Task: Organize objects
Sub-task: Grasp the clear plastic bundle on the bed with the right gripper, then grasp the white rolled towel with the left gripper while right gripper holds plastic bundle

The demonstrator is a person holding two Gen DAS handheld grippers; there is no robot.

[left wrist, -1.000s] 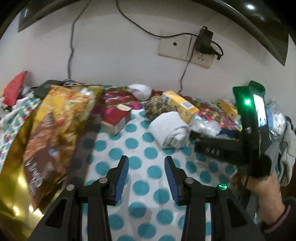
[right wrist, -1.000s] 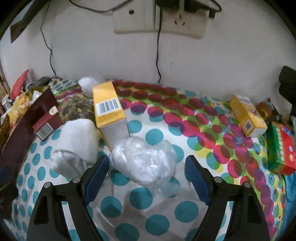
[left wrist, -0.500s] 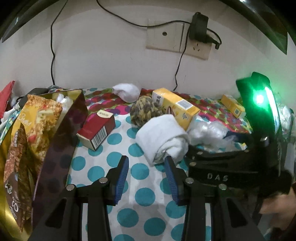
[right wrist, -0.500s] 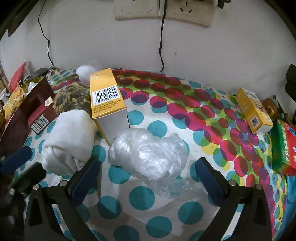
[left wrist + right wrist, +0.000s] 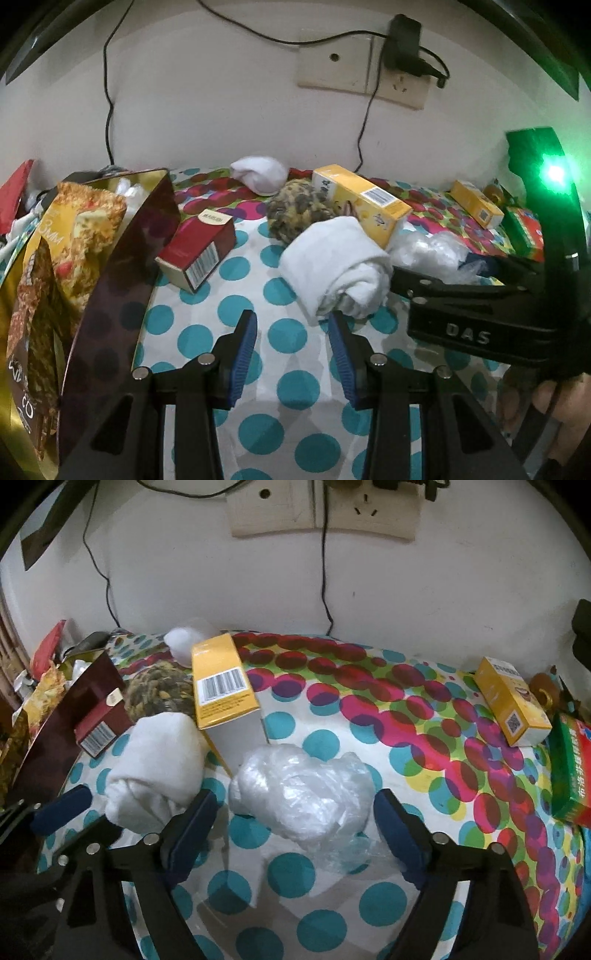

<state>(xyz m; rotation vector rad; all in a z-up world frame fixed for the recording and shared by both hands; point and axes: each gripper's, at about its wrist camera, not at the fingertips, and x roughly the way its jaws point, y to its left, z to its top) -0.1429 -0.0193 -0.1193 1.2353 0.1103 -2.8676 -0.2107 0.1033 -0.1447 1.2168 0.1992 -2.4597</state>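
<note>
Left wrist view: your left tongs (image 5: 291, 341) hover with their blue pads apart and nothing between them, just above the polka-dot cloth (image 5: 236, 266) that covers the surface. Directly ahead of the right pad lies a rolled white towel (image 5: 332, 262), its near end just beyond the pad's tip; whether they touch is unclear. Behind the towel sits a knitted yellow-brown ball (image 5: 299, 216), and behind that a white sock bundle (image 5: 260, 173) near the wall. A long yellow box (image 5: 358, 201) leans on the towel's far side. A dark red box (image 5: 197, 254) lies to the left, beside a gold-lined snack bag (image 5: 66, 258) standing open at the left edge. To the right, your right tongs' black body and green light fill the frame, with crumpled clear plastic (image 5: 430, 251) beyond them. A small yellow box (image 5: 476, 203) and a green and red box (image 5: 526, 230) lie further back on the right.

Right wrist view: your right tongs (image 5: 293, 827) have just been closing, but both pads are free of the wad of clear plastic (image 5: 303, 794) that sits between them on the cloth. The rolled towel (image 5: 159, 768) lies just left of the left pad. The long yellow box (image 5: 223, 685) stands behind the plastic, touching the towel. The small yellow box (image 5: 511, 701) and the green and red box (image 5: 570, 771) lie at the right edge.
</note>
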